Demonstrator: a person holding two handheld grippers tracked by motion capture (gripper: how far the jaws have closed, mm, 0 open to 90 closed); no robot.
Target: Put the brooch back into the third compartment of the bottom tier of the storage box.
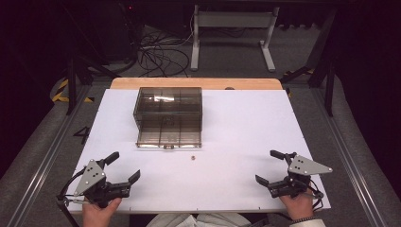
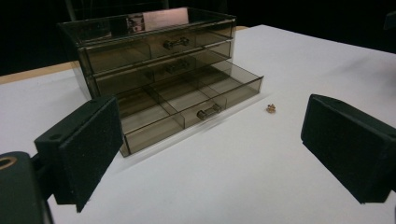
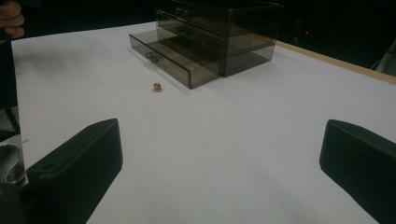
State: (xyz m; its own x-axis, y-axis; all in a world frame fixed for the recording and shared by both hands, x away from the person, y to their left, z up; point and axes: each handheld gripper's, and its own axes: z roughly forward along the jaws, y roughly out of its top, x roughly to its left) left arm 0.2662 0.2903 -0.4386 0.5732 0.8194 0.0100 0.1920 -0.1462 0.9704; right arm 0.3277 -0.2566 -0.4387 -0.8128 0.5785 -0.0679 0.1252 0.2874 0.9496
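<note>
A smoky clear drawer box [image 1: 169, 116] stands on the white table [image 1: 236, 179], toward the far side and a little left of centre. Its bottom drawer [image 1: 169, 138] is pulled out toward the person; the dividers inside it show in the left gripper view [image 2: 187, 100], and no contents can be made out. The two upper drawers are closed. A small brownish bead [image 1: 192, 157] lies on the bare table just in front of the open drawer, slightly to the right of its handle, apart from it [image 2: 270, 108] [image 3: 157, 87]. The left gripper [image 1: 123, 169] rests at the near left corner, jaws spread wide and holding nothing. The right gripper [image 1: 268, 167] sits at the near right, also released and empty. Both are well apart from the bead and the box.
</note>
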